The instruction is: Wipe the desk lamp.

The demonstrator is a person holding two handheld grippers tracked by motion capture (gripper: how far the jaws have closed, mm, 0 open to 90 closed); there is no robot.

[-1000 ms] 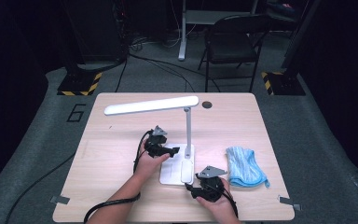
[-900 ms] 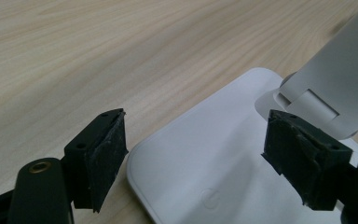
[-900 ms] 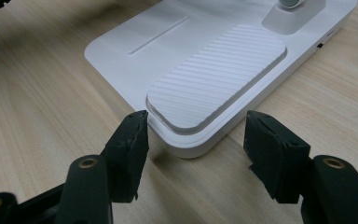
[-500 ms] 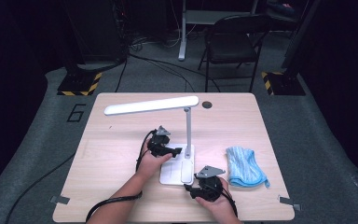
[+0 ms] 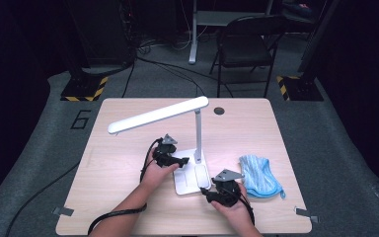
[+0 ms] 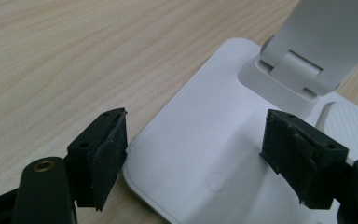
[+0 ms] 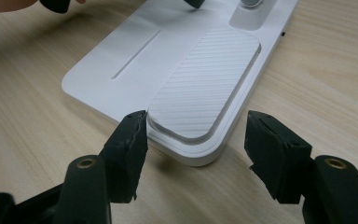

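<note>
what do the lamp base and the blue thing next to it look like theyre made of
Lamp base: likely matte white plastic, smooth and evenly coloured, with a ribbed pad.
Blue thing: seemingly soft cloth, crumpled into folds; the weave is too small to tell.

A plain white plastic desk lamp [image 5: 196,148] stands between both matte black claws; its base pad [image 7: 205,84] ahead of the right claw [image 7: 193,149] carries fine ridged stripes. The pale wood-grain desk [image 5: 128,168] lies beneath, and a light blue crumpled cloth [image 5: 259,175] sits beside that claw.
</note>
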